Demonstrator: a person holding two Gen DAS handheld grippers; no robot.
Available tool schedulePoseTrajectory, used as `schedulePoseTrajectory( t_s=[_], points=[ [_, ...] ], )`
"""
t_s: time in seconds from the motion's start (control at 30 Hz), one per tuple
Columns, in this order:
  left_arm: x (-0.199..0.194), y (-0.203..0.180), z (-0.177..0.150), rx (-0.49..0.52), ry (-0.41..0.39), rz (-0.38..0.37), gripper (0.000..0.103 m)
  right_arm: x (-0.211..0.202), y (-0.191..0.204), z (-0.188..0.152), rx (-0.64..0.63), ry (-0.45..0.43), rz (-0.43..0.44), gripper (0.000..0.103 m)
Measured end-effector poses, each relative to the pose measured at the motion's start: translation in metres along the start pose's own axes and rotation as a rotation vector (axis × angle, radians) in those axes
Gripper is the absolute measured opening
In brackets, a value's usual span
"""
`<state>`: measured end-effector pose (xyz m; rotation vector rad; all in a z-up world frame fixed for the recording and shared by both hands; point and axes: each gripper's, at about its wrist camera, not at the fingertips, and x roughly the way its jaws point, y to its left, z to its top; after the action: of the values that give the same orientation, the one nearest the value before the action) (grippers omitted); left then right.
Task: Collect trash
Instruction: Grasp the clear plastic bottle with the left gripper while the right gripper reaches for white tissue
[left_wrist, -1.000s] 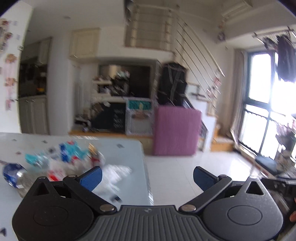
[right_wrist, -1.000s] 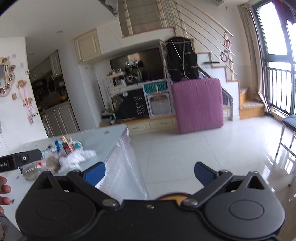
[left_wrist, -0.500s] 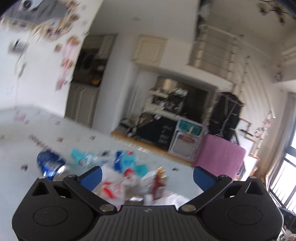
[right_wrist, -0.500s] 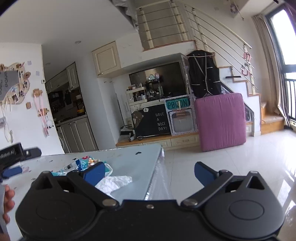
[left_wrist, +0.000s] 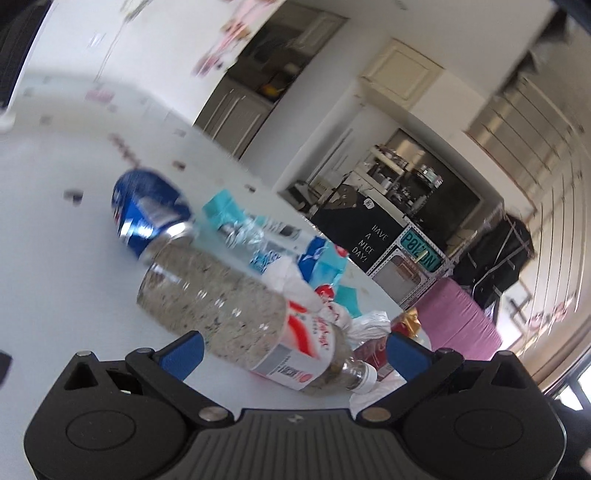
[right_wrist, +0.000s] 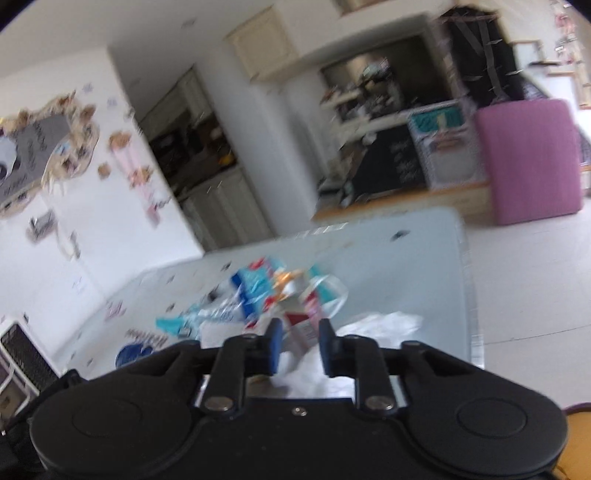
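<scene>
A pile of trash lies on the white table (left_wrist: 55, 258). In the left wrist view a clear plastic bottle (left_wrist: 236, 314) with a red and white label lies on its side between the blue fingers of my open left gripper (left_wrist: 291, 350). A crushed blue can (left_wrist: 147, 210) and teal wrappers (left_wrist: 325, 266) lie behind it. In the right wrist view my right gripper (right_wrist: 298, 345) has its jaws narrowed over a red and white carton (right_wrist: 303, 332), with a small gap; whether it grips is unclear. A white plastic bag (right_wrist: 376, 325) lies to its right.
The table's right edge (right_wrist: 467, 295) drops to a white tiled floor. A pink mattress (right_wrist: 532, 162) and a kitchen counter stand beyond. A yellow object (right_wrist: 576, 443) shows at the lower right of the right wrist view.
Both grippers swung left and dropped toward the trash pile. The left one now has the bottle between its open fingers. The right gripper's jaws narrowed from wide open.
</scene>
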<state>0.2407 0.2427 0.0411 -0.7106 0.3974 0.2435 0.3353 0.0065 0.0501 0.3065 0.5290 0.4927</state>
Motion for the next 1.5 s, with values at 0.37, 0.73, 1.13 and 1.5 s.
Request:
schedulePoseTrajectory(
  t_s=[0.37, 0.73, 1.13, 1.5],
  points=[
    [0.015, 0.044, 0.008, -0.220, 0.049, 0.000, 0.103, 0.093, 0.066, -0.007, -0.320, 0.128, -0.023, 0.017],
    [0.015, 0.059, 0.011, -0.252, 0.058, 0.047, 0.103, 0.081, 0.067, -0.027, -0.213, 0.413, 0.117, 0.018],
    [-0.003, 0.040, -0.003, -0.019, 0.069, 0.061, 0.102, 0.019, 0.093, -0.073, -0.337, 0.462, 0.242, 0.016],
    [-0.004, 0.029, -0.012, 0.083, 0.101, 0.063, 0.077, -0.031, 0.030, -0.025, -0.227, 0.009, -0.110, 0.086]
  ],
)
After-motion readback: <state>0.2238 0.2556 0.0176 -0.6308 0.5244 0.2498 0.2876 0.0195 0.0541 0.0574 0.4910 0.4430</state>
